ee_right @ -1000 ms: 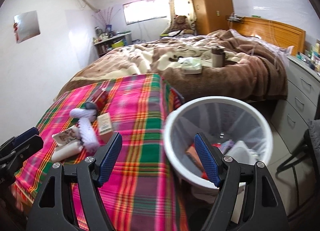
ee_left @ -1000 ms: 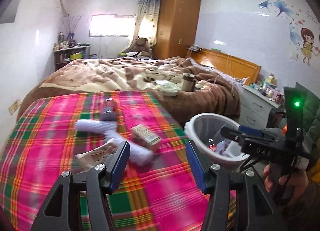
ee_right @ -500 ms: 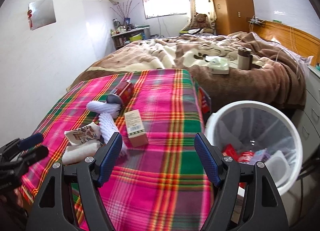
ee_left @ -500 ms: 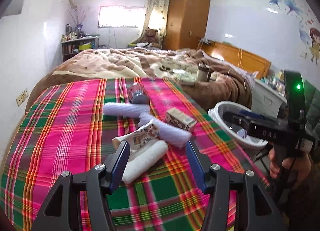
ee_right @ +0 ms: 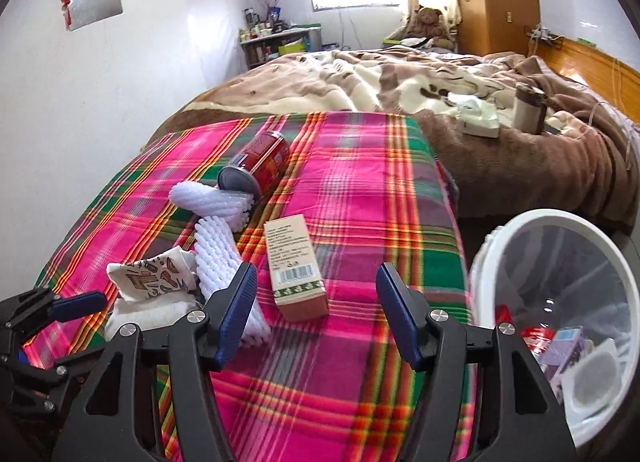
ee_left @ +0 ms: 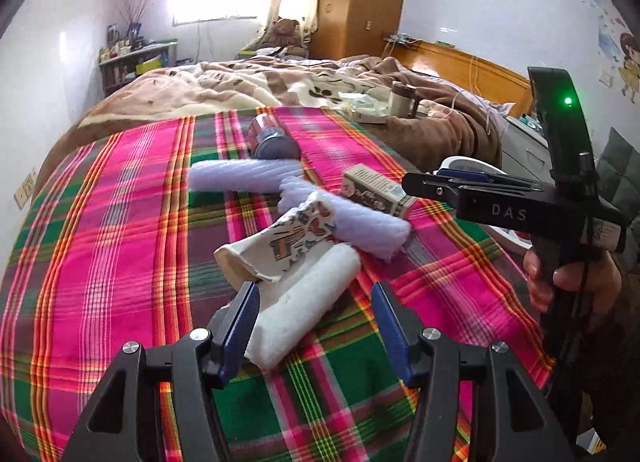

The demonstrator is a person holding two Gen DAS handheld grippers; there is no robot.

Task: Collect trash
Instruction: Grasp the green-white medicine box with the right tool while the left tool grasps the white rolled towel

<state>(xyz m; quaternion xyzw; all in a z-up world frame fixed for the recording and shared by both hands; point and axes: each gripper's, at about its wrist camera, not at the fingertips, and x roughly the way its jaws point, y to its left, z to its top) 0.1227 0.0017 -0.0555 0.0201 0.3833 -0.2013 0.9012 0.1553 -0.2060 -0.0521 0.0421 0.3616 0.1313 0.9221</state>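
You swung both grippers from the bin (ee_right: 560,302) onto the litter; right gripper (ee_right: 316,302) narrowed, empty, left gripper (ee_left: 316,322) open around the white roll (ee_left: 304,302)

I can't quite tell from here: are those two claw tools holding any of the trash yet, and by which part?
Nothing is held. The left gripper stands open around the near end of the white roll; the right gripper, jaws just narrowed, is empty near the small box.

Two fisheye views looking forward and down along blue-padded fingers from close above the plaid blanket (ee_left: 120,246), left view facing the white foam roll (ee_left: 304,302), right view nearer the bin (ee_right: 496,238), both sharing the carton (ee_right: 294,266) and can (ee_left: 272,138).
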